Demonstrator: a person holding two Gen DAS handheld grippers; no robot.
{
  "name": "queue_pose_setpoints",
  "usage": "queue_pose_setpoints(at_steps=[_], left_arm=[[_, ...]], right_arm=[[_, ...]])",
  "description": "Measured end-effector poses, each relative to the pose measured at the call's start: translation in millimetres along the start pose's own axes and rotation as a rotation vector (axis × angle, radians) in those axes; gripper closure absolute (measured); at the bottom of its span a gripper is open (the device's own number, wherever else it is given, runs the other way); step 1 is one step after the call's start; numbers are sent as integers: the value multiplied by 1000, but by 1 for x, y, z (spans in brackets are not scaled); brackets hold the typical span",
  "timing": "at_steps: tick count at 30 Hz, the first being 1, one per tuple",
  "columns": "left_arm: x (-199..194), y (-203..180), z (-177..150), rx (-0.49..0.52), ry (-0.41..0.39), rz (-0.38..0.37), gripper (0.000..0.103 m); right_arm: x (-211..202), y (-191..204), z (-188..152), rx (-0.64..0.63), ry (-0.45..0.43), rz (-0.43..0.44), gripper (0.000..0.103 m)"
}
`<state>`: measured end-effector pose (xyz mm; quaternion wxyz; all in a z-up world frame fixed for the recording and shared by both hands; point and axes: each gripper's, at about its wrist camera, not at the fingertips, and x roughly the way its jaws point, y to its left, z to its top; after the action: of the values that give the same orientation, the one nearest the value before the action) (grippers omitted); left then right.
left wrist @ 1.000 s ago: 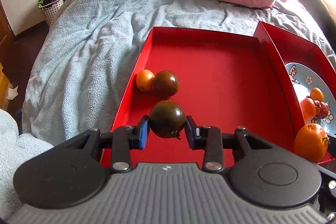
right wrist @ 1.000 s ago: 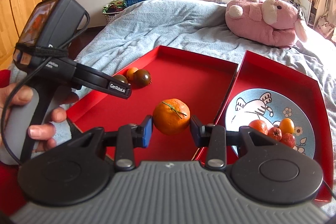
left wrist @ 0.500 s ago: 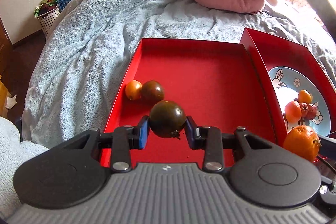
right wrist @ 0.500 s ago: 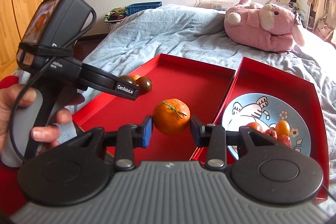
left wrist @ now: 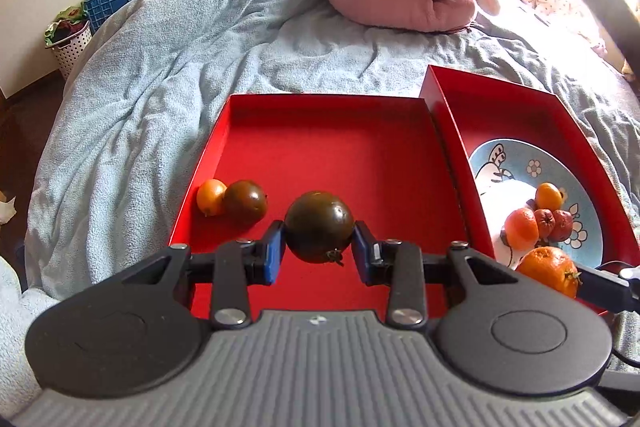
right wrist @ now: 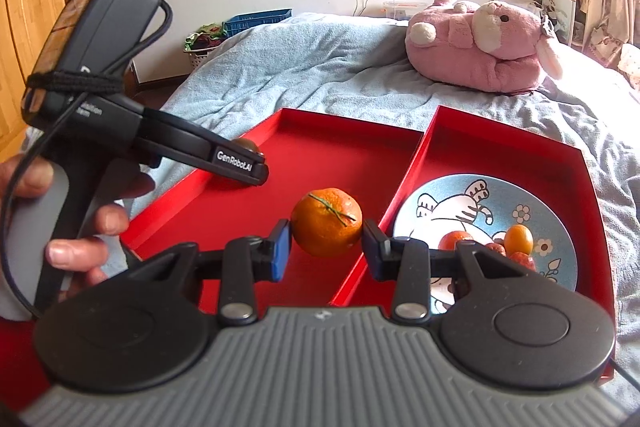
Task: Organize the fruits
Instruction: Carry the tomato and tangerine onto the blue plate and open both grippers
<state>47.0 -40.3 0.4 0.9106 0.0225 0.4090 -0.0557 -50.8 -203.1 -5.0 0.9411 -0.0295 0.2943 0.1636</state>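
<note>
Left wrist view: left tongs (left wrist: 319, 251) pinch a smooth, squashy dark tomato (left wrist: 319, 231) at 3 and 9 o'clock, while right tongs (right wrist: 326, 250) pinch a firm, bumpy orange (right wrist: 326, 221) likewise.

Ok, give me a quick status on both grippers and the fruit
Left gripper shut on dark tomato, above left red tray. Right gripper shut on orange, near blue plate. Nothing in the way.
</note>
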Motion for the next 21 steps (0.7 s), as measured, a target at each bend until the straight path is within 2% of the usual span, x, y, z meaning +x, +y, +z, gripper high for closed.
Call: queue_pose_setpoints(at_steps=[10, 21], left_arm=[[1, -40, 23, 68, -17, -67, 62], [14, -100, 49, 181, -29, -153, 62]], right_arm=[[1, -41, -2, 53, 4, -92, 62], [4, -90, -5, 115, 11, -196, 62]])
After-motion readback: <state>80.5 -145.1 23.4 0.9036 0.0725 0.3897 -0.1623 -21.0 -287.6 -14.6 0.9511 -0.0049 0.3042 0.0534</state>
